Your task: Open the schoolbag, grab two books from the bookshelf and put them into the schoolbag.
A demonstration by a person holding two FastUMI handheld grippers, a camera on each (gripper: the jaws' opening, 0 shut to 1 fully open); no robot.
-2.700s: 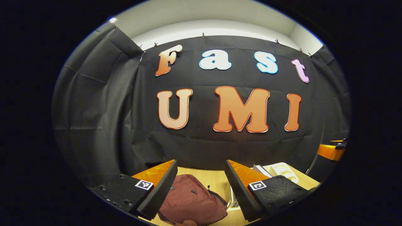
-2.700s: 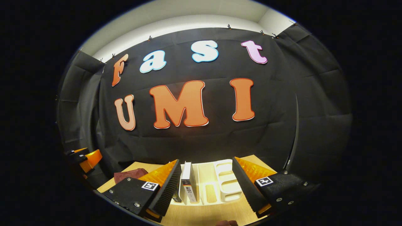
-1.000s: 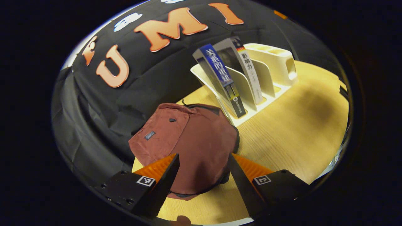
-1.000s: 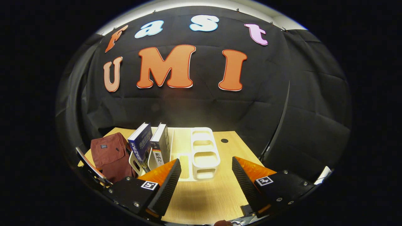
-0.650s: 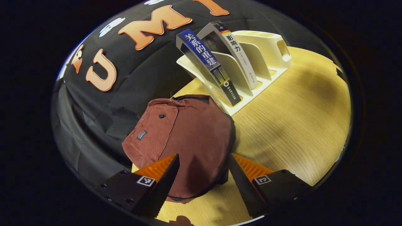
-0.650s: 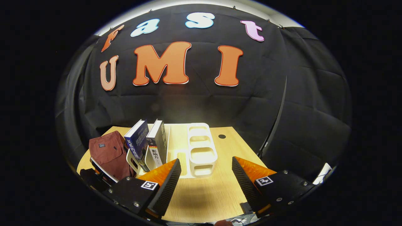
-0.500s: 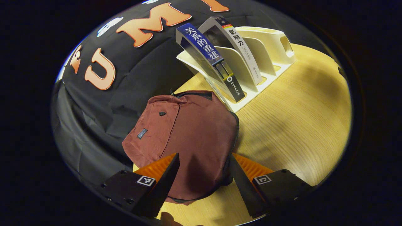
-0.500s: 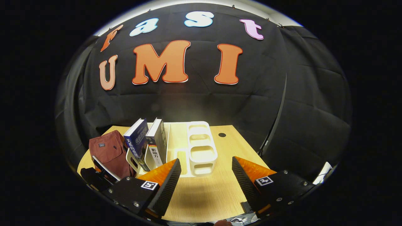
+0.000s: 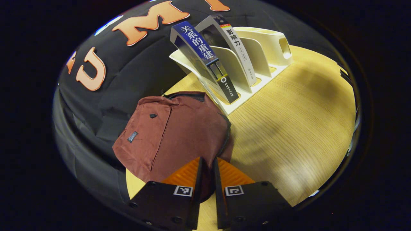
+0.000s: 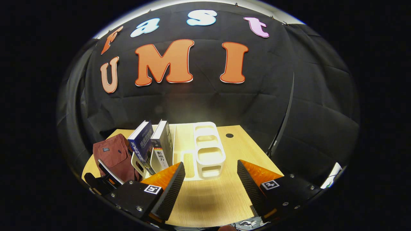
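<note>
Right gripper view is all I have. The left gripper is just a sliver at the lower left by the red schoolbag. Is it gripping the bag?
Observer: In the left gripper view, the left gripper is nearly shut, with the near edge of the schoolbag pinched between its fingers.
Operator: Where is the zip from there?
Observer: The dark zip track runs along the bag's side that faces the bookshelf and comes down towards the pinched edge. I cannot tell whether the puller itself is caught.
</note>
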